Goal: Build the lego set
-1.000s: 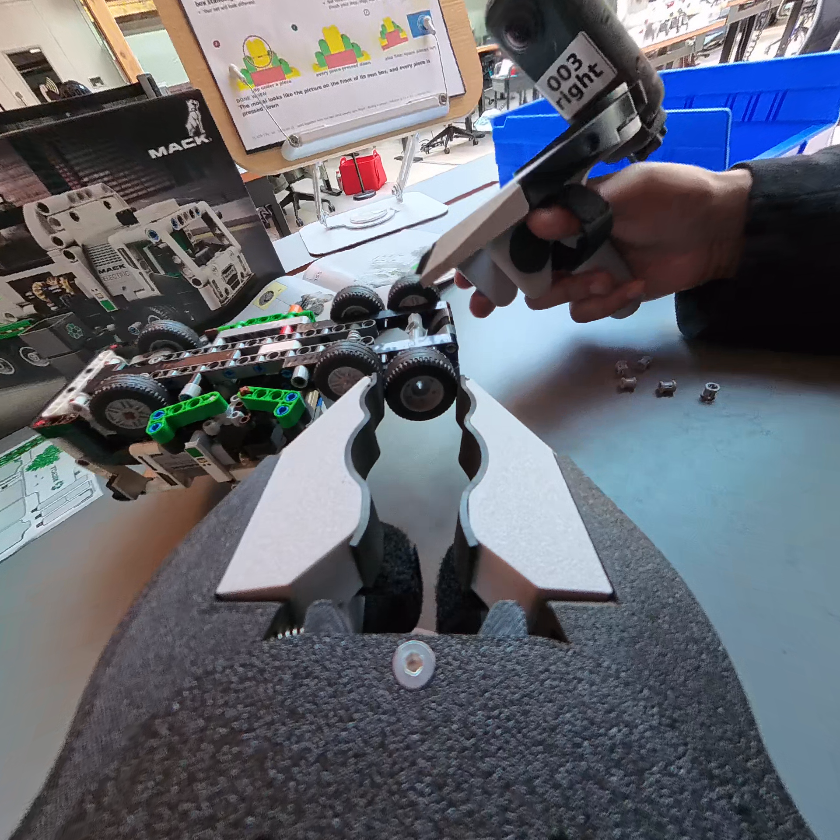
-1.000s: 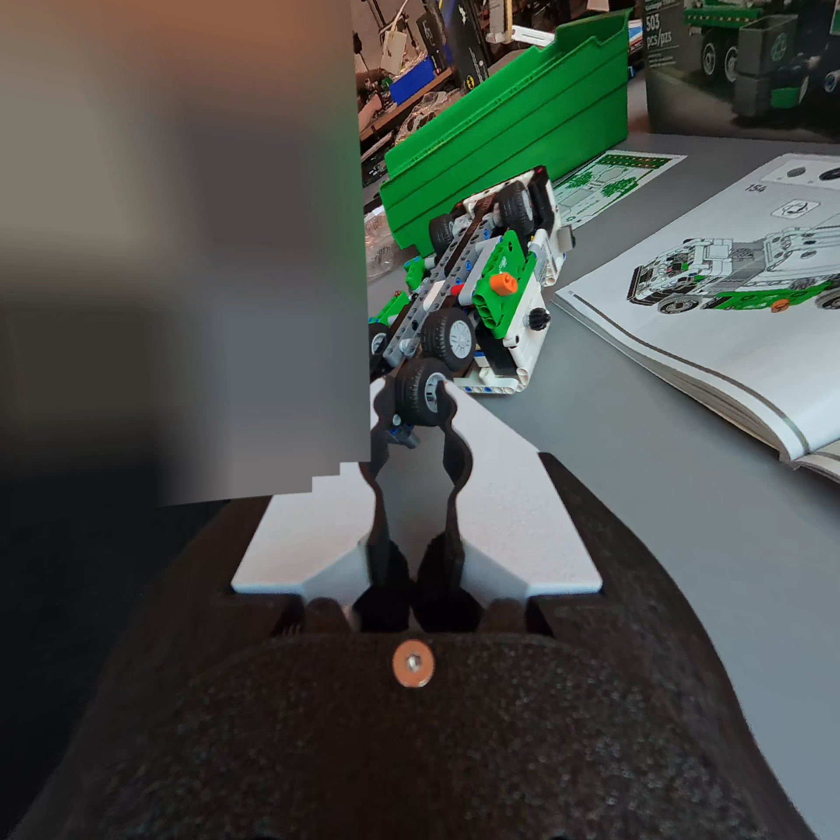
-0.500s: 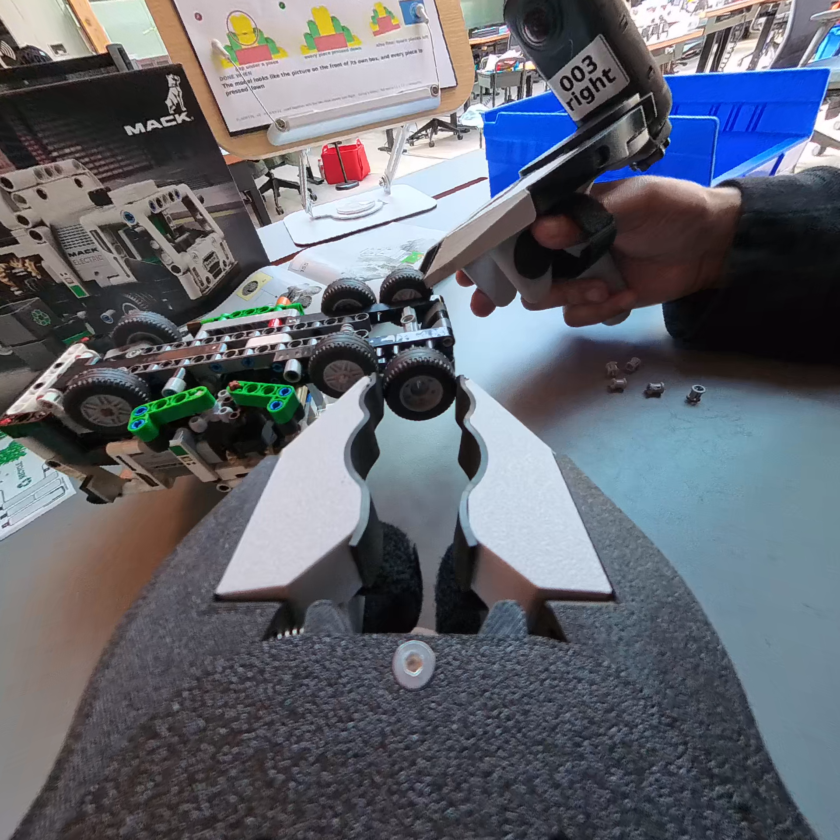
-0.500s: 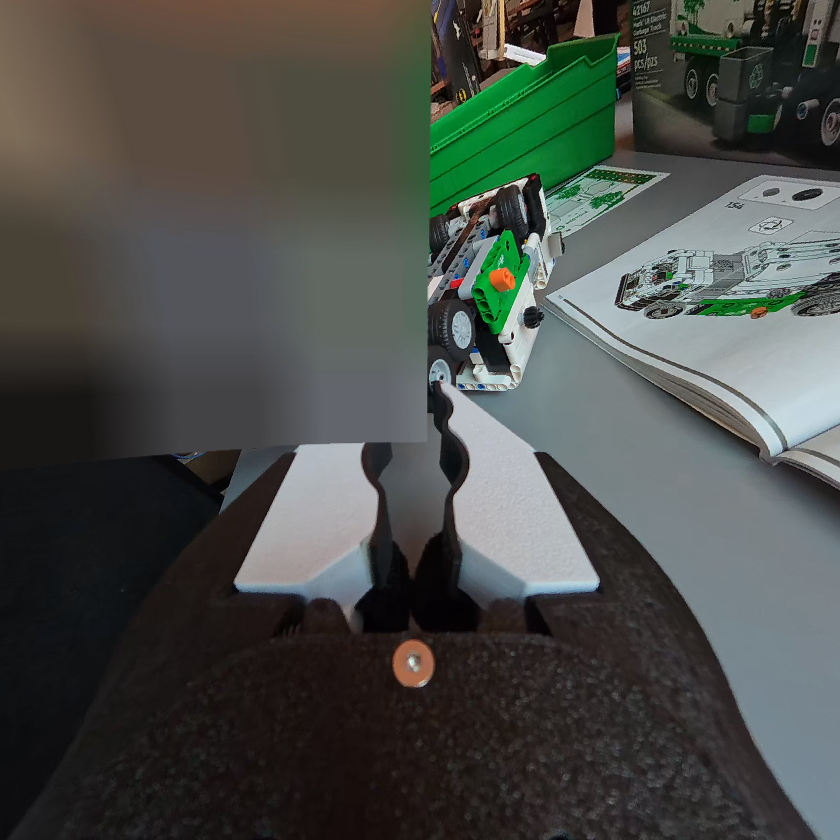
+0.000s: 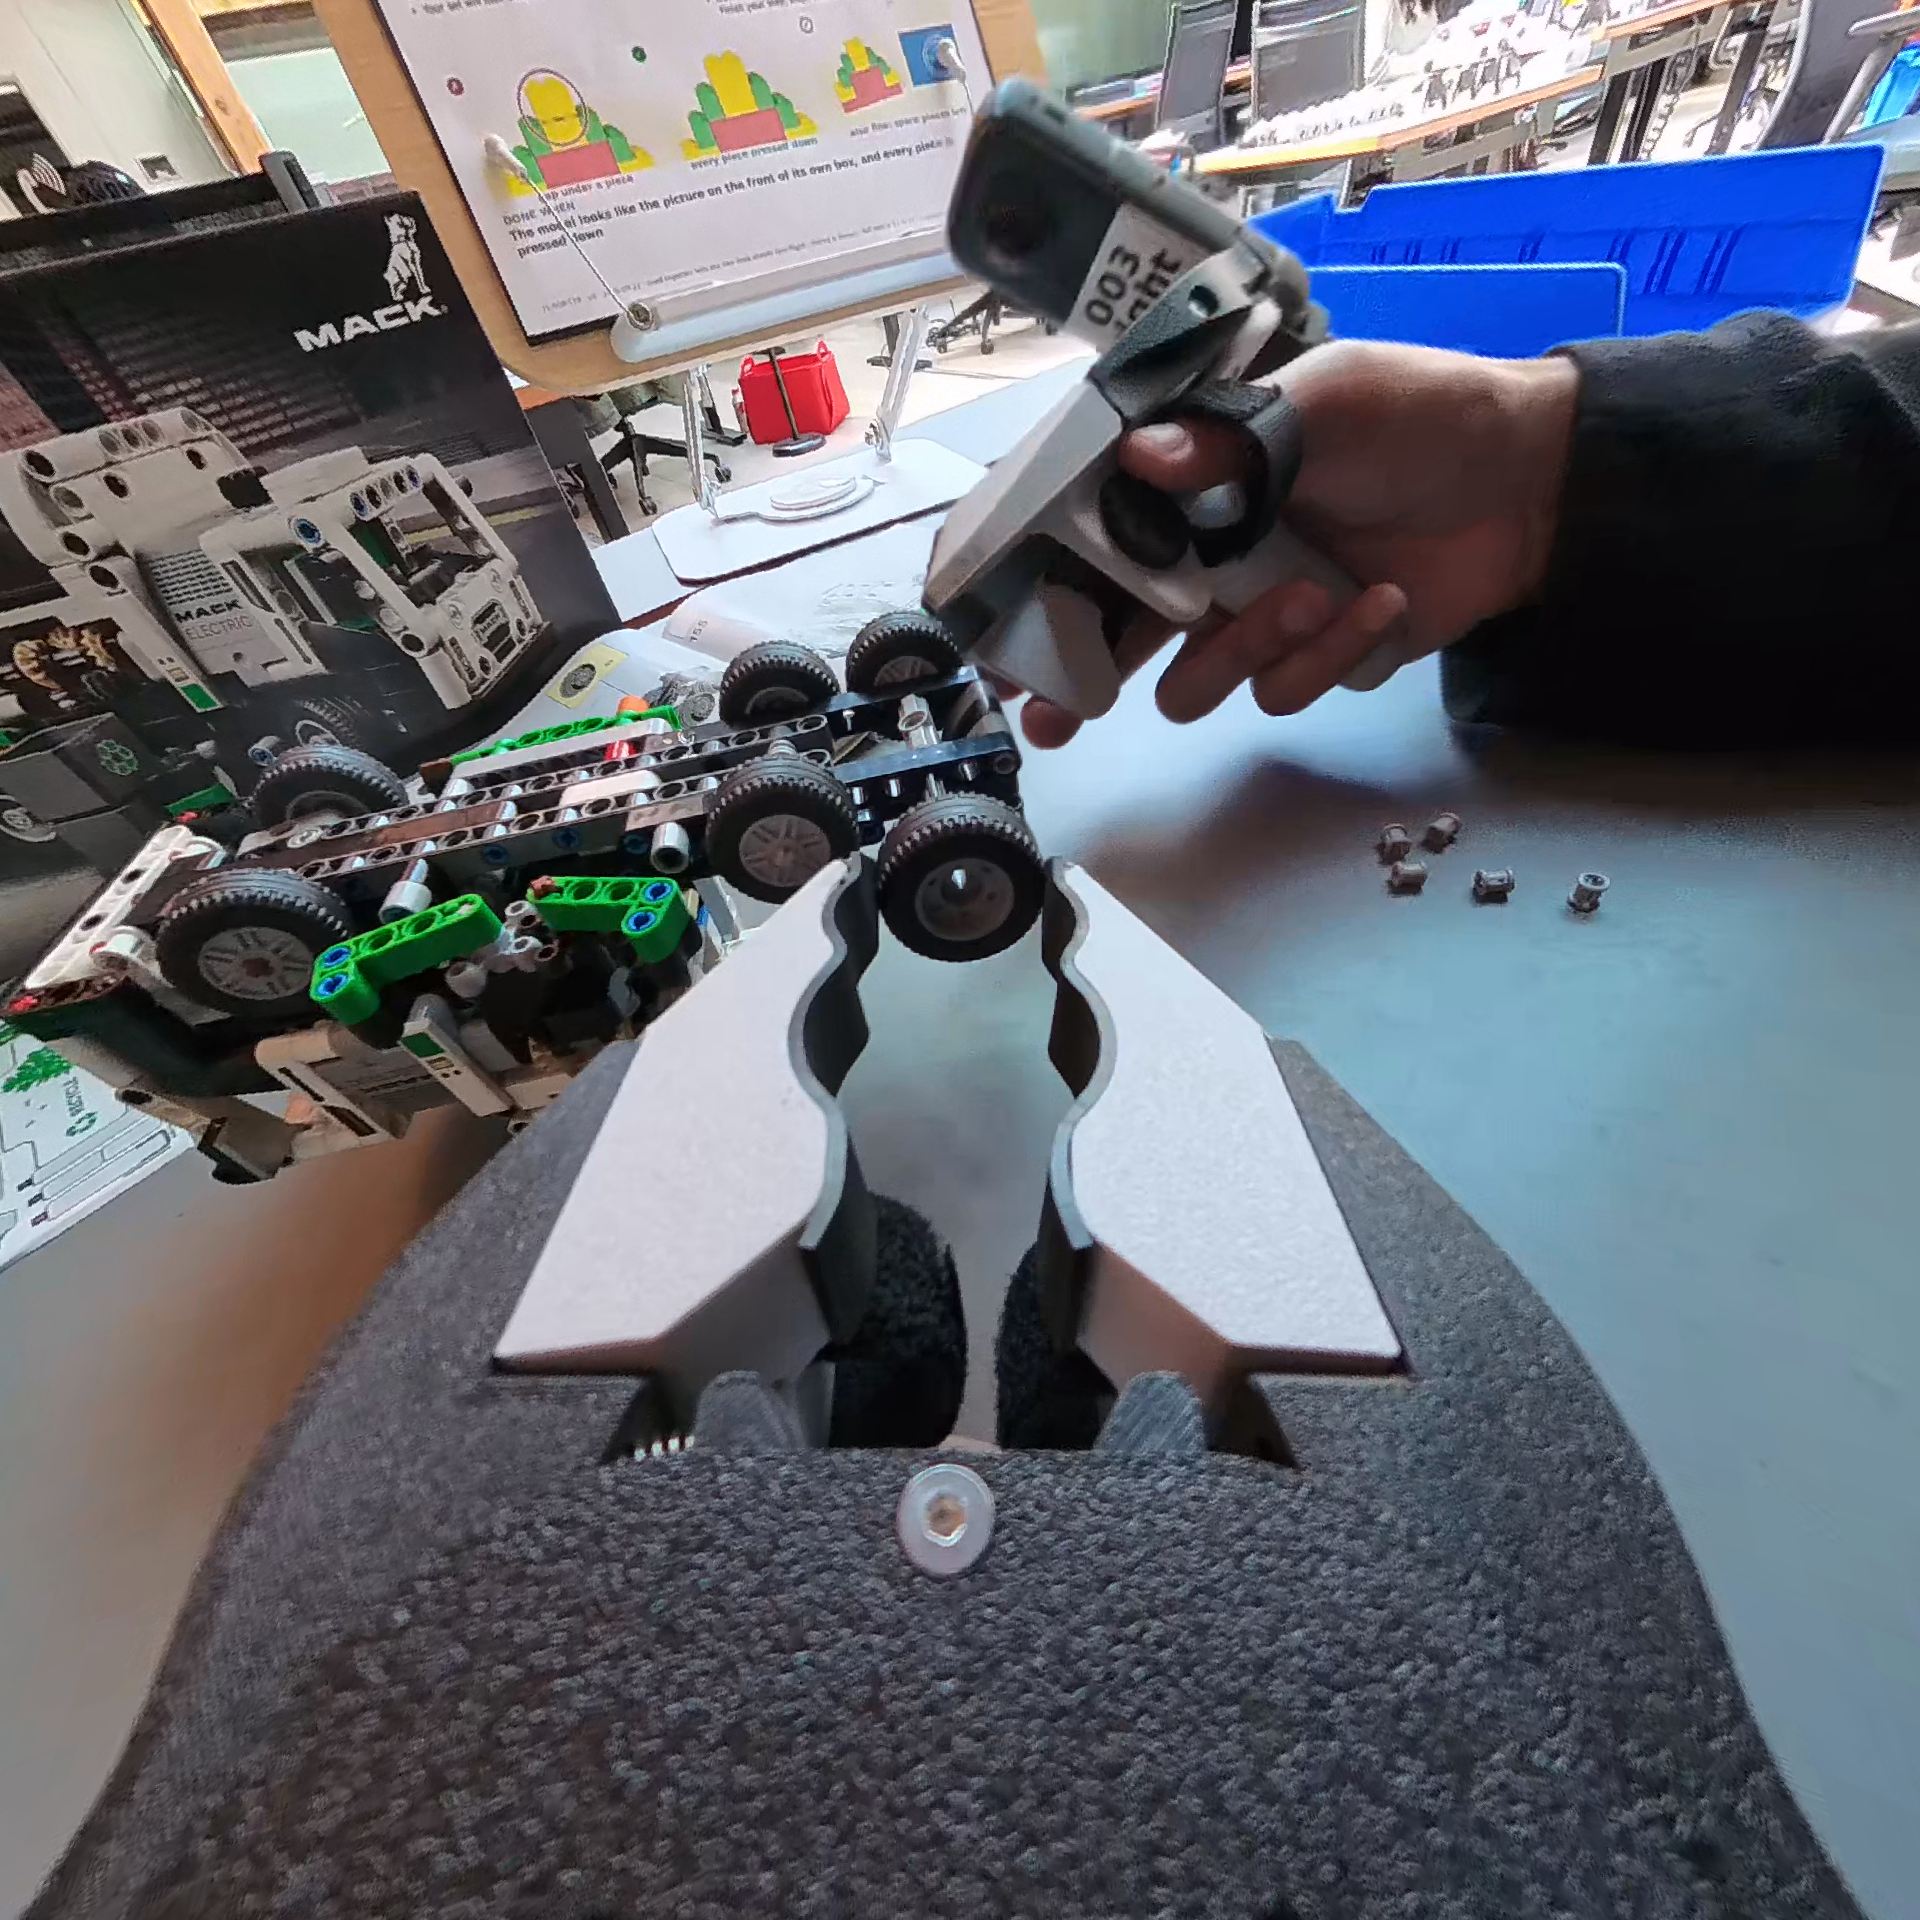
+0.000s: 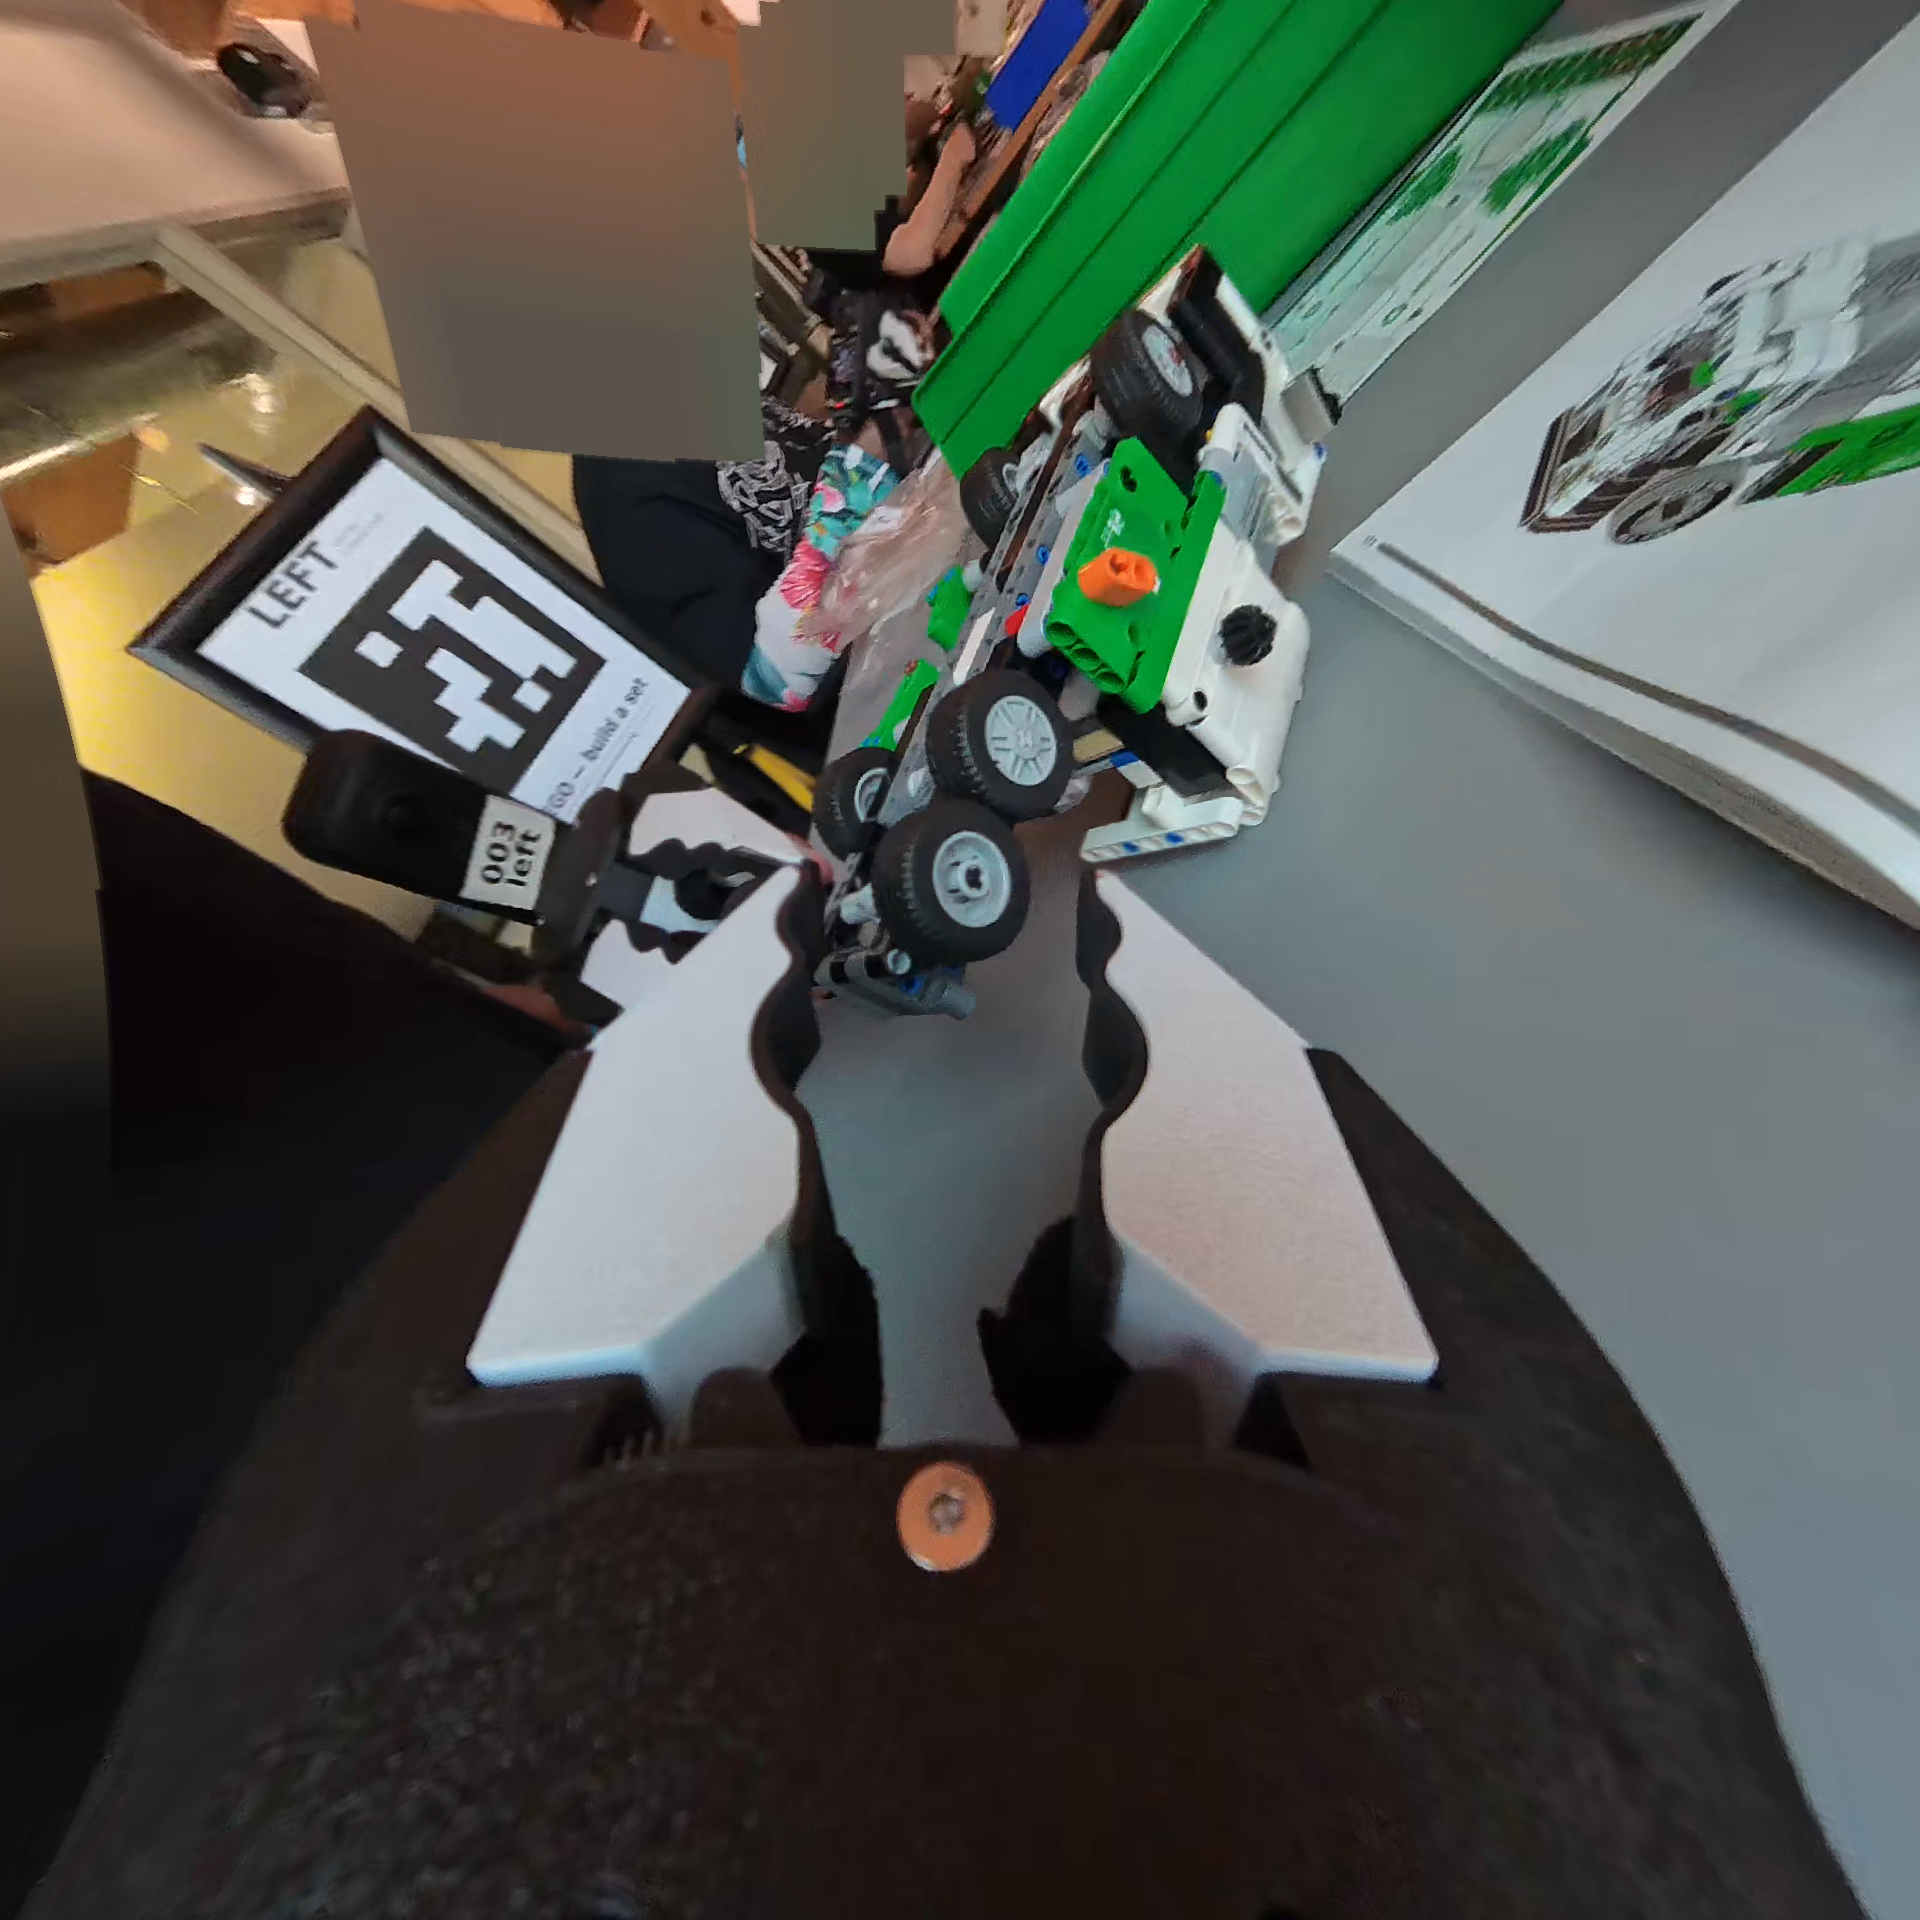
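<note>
Truck chassis (image 5: pixel 582 831) lies wheels-up on grey table (image 5: pixel 1558 1143), cab end far left, rear axles near centre; long axis runs left-right across left wrist view, tilted. Rear wheel (image 5: pixel 961 878) sits right at tip gap of left gripper (image 5: pixel 948 904), jaws spread, nothing pinched; can't tell if tips touch the tyre. Right gripper (image 6: pixel 940 914) comes in from far right side, jaws spread wide, empty, the opposite rear wheel (image 6: pixel 951 883) between its tips; in left view it hangs just above the far rear wheels. Judgement: both about equally near the tail end, coming move prob. a two-sided hold on rear axle. Small dark pins (image 5: pixel 1486 883) loose on table, right, well apart from the model. Open instruction booklet (image 6: pixel 1662 468) right of chassis, green bin (image 6: pixel 1143 208) beyond. Vs 0.5 s ago: right gripper rolled over sharply, jaws opened wider; chassis tail higher, more tilted; left gripper much the same.
</note>
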Available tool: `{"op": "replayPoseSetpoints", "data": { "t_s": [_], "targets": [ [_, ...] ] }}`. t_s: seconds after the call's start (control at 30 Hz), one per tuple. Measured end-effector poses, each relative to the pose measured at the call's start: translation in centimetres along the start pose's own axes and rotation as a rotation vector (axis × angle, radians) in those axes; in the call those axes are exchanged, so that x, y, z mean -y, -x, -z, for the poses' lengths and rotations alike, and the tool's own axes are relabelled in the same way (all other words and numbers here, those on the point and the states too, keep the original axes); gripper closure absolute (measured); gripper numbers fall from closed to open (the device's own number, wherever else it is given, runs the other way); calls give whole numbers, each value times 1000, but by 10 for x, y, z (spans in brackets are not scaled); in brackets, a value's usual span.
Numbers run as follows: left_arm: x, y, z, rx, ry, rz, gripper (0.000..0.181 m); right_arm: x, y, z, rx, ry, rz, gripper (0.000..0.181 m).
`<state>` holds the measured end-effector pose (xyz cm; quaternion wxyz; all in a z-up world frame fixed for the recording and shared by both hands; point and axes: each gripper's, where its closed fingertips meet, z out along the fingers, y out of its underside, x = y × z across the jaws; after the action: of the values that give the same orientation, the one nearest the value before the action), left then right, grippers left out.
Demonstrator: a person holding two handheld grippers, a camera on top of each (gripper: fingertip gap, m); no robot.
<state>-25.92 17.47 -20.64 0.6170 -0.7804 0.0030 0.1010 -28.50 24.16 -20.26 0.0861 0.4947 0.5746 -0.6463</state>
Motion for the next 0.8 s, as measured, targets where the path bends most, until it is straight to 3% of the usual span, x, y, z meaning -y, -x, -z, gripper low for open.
{"op": "replayPoseSetpoints", "data": {
  "t_s": [0.2, 0.3, 0.8],
  "targets": [
    [1, 1, 1, 6, -5, -2, 152, -3, -6, -2, 164, 107, -157, 137],
    [0, 0, 0, 6, 1, -9, 151, -2, 3, -2, 279, 106, -228, 151],
    [-1, 3, -1, -16, 5, 45, 152, -9, 7, -4, 296, 113, -166, 152]
  ]
}}
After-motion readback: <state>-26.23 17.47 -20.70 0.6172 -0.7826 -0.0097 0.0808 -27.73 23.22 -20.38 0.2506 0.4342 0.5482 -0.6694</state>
